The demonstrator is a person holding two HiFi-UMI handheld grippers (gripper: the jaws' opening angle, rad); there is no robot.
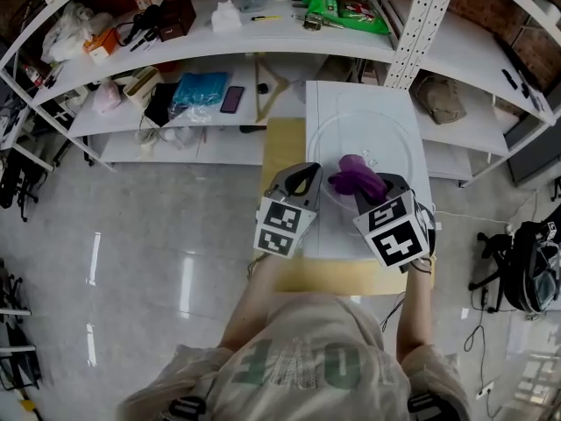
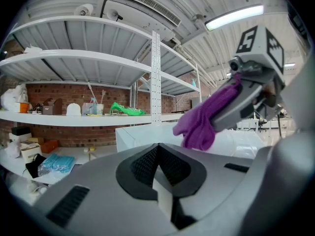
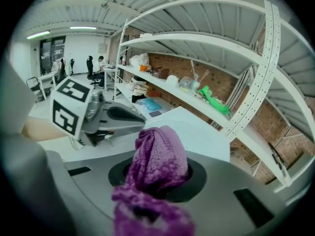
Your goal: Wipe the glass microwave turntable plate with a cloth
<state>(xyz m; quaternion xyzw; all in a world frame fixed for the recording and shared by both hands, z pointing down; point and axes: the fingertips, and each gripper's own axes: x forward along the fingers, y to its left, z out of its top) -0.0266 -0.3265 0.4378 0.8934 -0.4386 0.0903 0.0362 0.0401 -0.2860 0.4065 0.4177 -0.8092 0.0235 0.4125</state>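
A: Head view first; where is the glass plate point(image 1: 368, 130)?
B: Flat on the white counter point(image 1: 351, 95), its rim a faint ring; the purple cloth point(image 1: 355, 178) is bunched over the plate's near part; contact between cloth and glass cannot be told from here.
A: Grippers?
B: Left gripper point(image 1: 307, 174) at the plate's left edge, right gripper point(image 1: 370, 187) just beside it on the right with the cloth at its tip; each carries a marker cube point(image 1: 282, 226) toward the person; cluttered shelves point(image 1: 263, 29) stand behind the counter.
A: Left gripper view?
B: Left gripper point(image 2: 158, 149) clenched, dark pads meeting at the tip, nothing between them; the right gripper point(image 2: 231, 90) comes in from the upper right, tilted down, cloth point(image 2: 202, 122) hanging from its jaws above the counter point(image 2: 142, 134).
A: Right gripper view?
B: Right gripper point(image 3: 157, 166) clamped on the cloth point(image 3: 160, 156); fabric stands up in a wad from between the jaws and spills toward the camera; the left gripper point(image 3: 135, 117) lies to the left, pointing right, its cube point(image 3: 71, 107) facing the lens; counter point(image 3: 197, 124) beyond; the plate itself is not made out in this view.
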